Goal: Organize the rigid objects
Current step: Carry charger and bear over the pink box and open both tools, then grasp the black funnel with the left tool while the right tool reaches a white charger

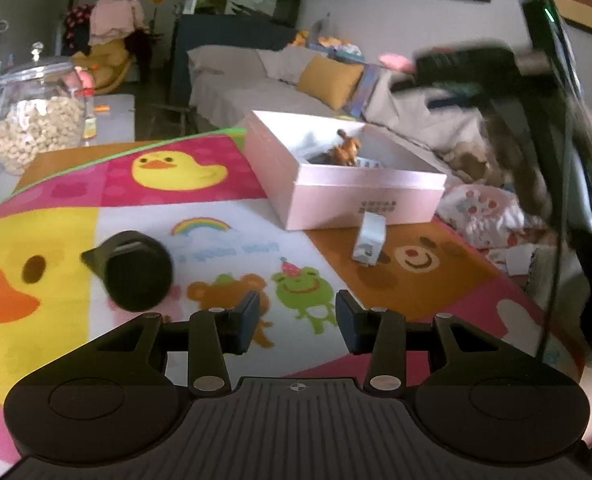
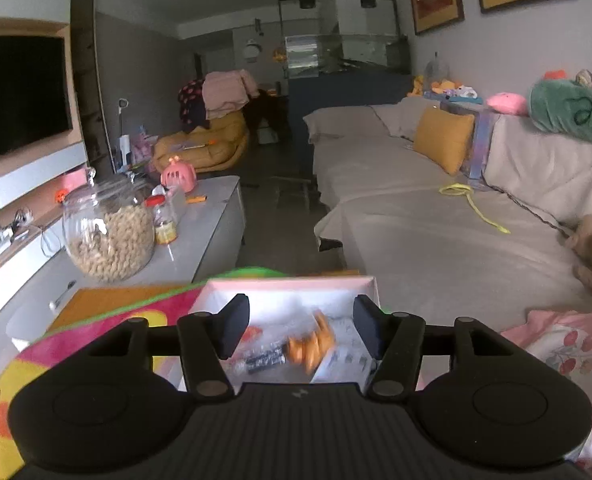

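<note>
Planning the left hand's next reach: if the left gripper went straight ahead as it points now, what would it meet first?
Probably the cartoon mat, near the green frog print, since the left gripper points downward; depth is unclear.

Both grippers tilt downward: the left gripper (image 1: 298,322) and right gripper (image 2: 300,326) hold their fingers parted, empty.

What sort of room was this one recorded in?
Most likely a home living room: a long covered sofa with a yellow cushion, a wall-mounted TV, and a children's cartoon play mat.
</note>
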